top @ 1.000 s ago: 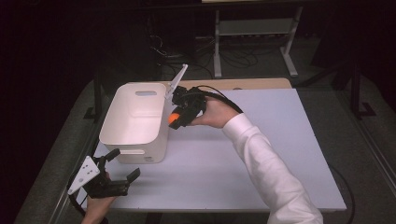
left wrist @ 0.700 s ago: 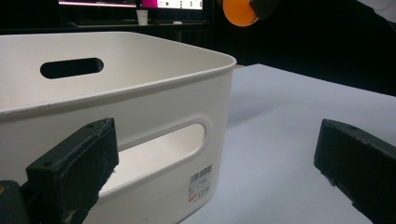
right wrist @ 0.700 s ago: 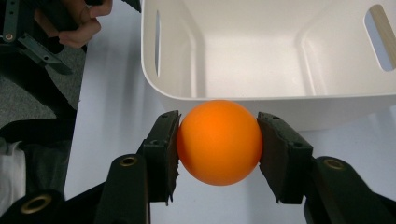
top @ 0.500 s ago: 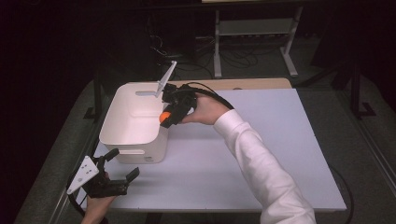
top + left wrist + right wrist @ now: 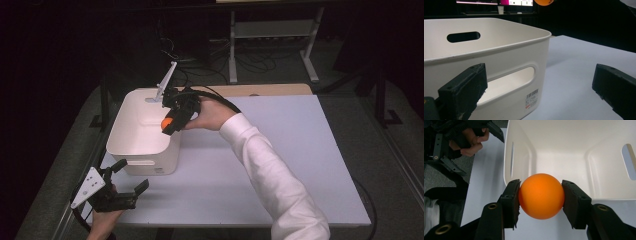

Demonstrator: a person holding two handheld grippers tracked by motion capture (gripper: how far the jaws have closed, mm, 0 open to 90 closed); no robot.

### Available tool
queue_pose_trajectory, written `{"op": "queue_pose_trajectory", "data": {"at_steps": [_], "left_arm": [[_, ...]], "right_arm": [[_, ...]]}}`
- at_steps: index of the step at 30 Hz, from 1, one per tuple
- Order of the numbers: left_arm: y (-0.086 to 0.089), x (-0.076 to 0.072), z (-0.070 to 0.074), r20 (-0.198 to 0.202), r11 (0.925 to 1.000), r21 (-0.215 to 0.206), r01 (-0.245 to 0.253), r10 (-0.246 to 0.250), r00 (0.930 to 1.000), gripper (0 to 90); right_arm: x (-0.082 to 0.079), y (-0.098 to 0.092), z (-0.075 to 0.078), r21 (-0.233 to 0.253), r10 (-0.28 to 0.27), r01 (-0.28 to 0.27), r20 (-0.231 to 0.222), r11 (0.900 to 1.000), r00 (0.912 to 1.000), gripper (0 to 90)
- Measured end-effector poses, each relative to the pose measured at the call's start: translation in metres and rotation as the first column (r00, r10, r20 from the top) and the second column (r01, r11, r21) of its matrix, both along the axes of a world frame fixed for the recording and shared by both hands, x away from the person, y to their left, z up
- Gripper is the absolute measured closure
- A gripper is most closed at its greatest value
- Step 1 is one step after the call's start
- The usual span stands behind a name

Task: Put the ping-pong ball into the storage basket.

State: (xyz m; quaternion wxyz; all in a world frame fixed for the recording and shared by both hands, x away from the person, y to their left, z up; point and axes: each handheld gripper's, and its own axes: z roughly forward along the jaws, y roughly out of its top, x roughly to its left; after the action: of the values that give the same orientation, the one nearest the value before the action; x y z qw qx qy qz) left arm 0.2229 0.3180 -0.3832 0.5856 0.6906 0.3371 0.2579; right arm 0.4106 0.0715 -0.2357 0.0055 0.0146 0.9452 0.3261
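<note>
Right hand-held gripper (image 5: pixel 167 123) holds orange ball (image 5: pixel 541 196) above bin (image 5: pixel 131 145).

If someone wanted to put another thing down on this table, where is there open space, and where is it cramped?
The widest bare stretch of the table runs from the white bin to the far right edge. The bin's floor is also bare. It is cramped at the bin's right rim, where the right gripper holds an orange ball, and at the near left corner around the left gripper.

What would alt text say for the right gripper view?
Black tongs clamp an orange ball above the near rim of an empty white bin. At upper left, a hand holds another set of tongs beside the bin, over the white table.
</note>
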Motion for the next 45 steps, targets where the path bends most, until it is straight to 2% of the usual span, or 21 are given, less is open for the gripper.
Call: {"op": "queue_pose_trajectory", "data": {"at_steps": [15,24,43,44,45], "left_arm": [[0.0,0.0,0.0,0.007,1.0,0.004,0.003,-0.003,1.0,0.0],[0.0,0.0,0.0,-0.004,1.0,0.0,-0.001,0.001,1.0,0.0],[0.0,0.0,0.0,-0.005,1.0,0.002,0.001,-0.001,1.0,0.0],[-0.001,-0.001,0.0,-0.004,0.9999,-0.016,-0.001,0.001,1.0,0.0],[-0.001,-0.001,0.0,-0.005,0.9999,-0.014,-0.001,0.001,1.0,0.0]], "right_arm": [[0.006,0.014,0.0,0.017,0.002,-0.002,-0.009,1.0,1.0,49.6],[0.013,0.021,-0.006,0.041,0.006,-0.005,-0.026,0.999,0.9997,49.6],[0.021,0.04,-0.022,0.028,0.025,-0.024,-0.045,0.999,0.9987,49.6],[0.02,0.042,-0.022,0.028,0.023,-0.022,-0.049,0.999,0.9985,49.6],[0.021,0.043,-0.023,0.027,0.03,-0.029,-0.047,0.999,0.9984,49.5]]}}
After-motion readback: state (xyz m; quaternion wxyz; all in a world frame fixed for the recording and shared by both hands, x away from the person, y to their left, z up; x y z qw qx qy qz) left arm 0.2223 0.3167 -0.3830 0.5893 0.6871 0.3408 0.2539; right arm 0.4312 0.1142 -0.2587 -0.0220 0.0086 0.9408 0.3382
